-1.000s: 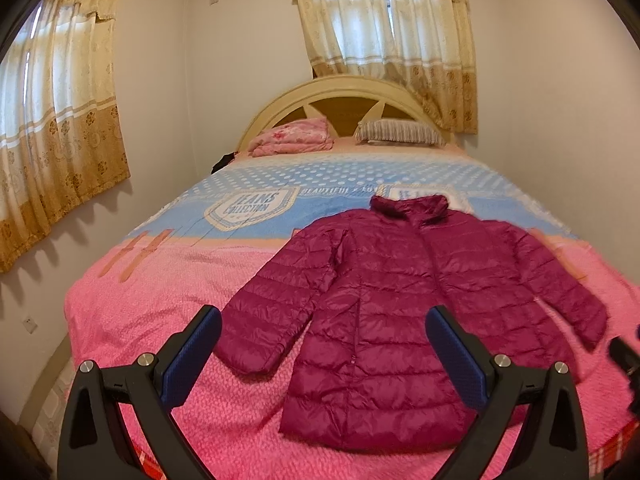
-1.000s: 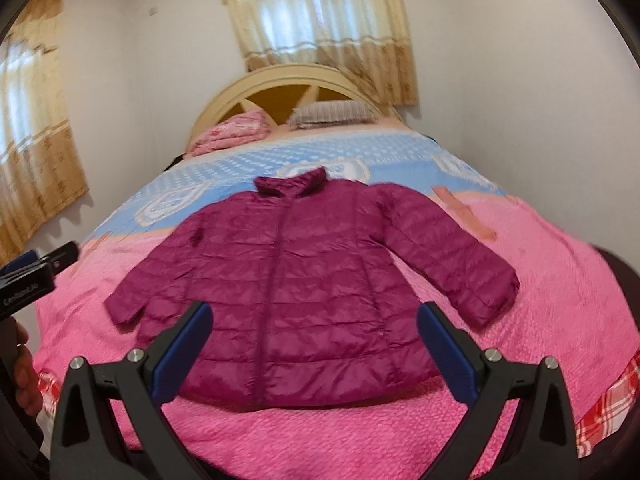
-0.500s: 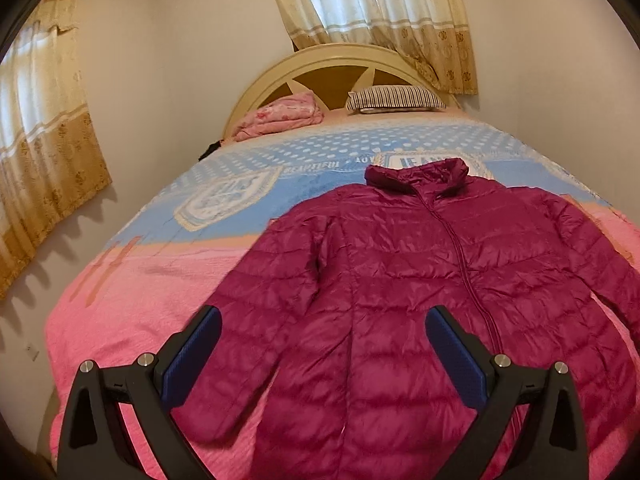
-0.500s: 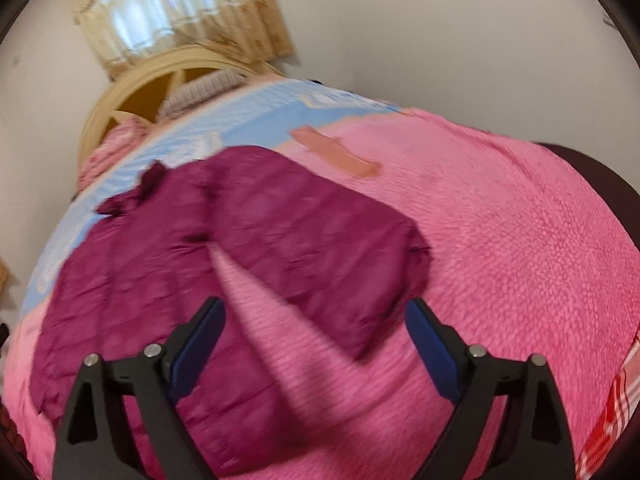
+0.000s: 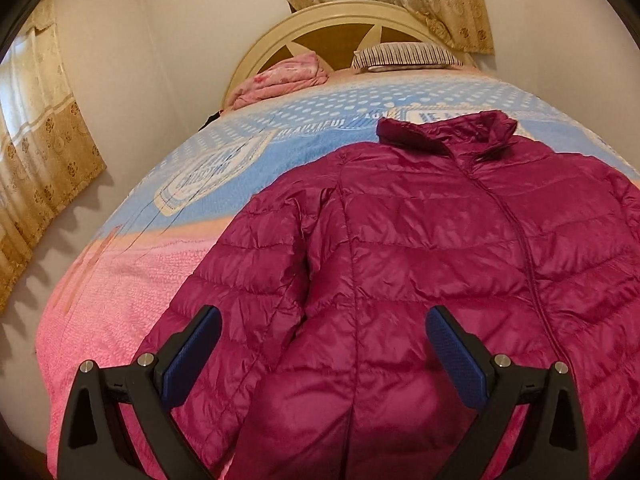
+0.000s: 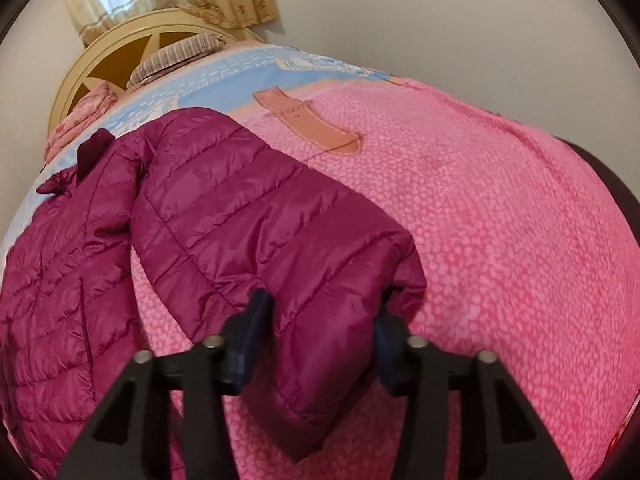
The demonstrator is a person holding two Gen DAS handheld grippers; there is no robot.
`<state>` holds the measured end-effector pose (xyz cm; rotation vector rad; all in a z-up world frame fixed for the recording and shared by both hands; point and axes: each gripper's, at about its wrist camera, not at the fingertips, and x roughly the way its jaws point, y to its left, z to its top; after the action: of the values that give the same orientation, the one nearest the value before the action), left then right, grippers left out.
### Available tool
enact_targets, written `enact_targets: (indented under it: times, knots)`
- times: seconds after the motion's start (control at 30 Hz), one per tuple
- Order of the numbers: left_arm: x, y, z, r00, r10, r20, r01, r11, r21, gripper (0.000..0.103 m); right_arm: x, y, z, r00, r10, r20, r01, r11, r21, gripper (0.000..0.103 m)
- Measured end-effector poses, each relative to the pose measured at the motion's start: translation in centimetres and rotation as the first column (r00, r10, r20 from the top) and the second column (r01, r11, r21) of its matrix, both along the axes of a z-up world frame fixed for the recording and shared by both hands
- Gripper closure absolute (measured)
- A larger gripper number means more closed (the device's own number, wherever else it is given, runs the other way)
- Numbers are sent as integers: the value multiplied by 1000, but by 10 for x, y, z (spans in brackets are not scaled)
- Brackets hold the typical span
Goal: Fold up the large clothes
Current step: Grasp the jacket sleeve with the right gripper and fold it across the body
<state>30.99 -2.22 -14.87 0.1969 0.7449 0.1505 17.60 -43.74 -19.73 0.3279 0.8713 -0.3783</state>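
In the left wrist view, the left hand-held gripper (image 5: 323,350) hangs with its blue pads wide apart over the lower part of the magenta puffer jacket (image 5: 420,264), which lies spread front-up on the pink and blue bed (image 5: 120,280), collar toward the headboard (image 5: 332,32). In the right wrist view, the right hand-held gripper (image 6: 320,330) has just been closing, and its pads now press on both sides of the cuff end of the jacket's sleeve (image 6: 280,224), which lies on the pink cover beside the jacket's body.

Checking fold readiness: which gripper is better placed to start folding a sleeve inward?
Right. The right gripper has just been closing with the sleeve cuff between its jaws; the left gripper is open above the jacket.
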Motion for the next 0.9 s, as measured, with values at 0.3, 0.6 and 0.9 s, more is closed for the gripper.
enact_targets:
  times: [0.3,0.6,0.9]
  knots:
    - [17,5,4,1000,17,-8,-17,1000,22,1,20,6,20,997,76,25,-73,993,-95,91]
    - [29,25,21,999,44,24,-45,998,34,1,49,45,72,979,185,87,-162,963,-217,92]
    - [54,54,25,996,86,32,-88,995,44,1,102,111,103,936,337,97,-295,906,-304,92]
